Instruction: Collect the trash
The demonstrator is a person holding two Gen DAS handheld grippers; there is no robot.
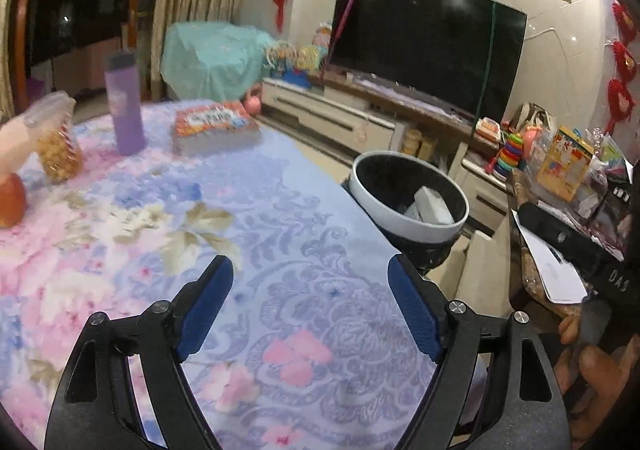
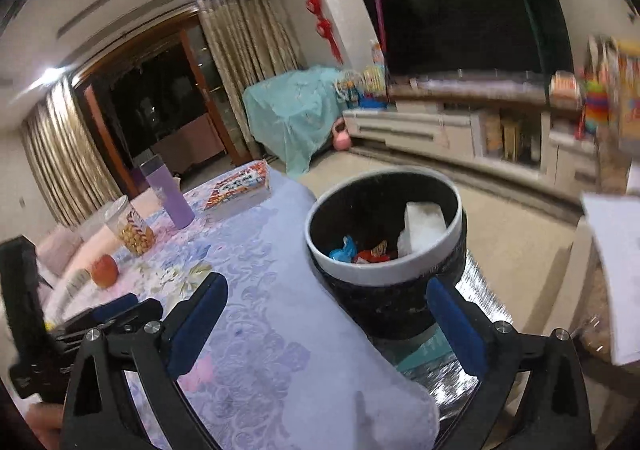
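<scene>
A round trash bin (image 1: 412,210) with a white rim and black inside stands just off the table's right edge; it also shows in the right wrist view (image 2: 384,238). Inside lie a white crumpled bag (image 2: 422,228), a blue wrapper (image 2: 345,249) and a red wrapper (image 2: 374,253). My left gripper (image 1: 310,270) is open and empty over the floral tablecloth (image 1: 200,230). My right gripper (image 2: 326,294) is open and empty, above the table's edge, just before the bin. The left gripper's body (image 2: 100,314) shows at the lower left of the right wrist view.
On the table stand a purple bottle (image 1: 124,106), a snack jar (image 1: 56,146), an apple (image 1: 10,202) and a colourful box (image 1: 216,126). Beyond are a TV (image 1: 428,46), a low cabinet (image 1: 332,118) and a cluttered side table (image 1: 568,186).
</scene>
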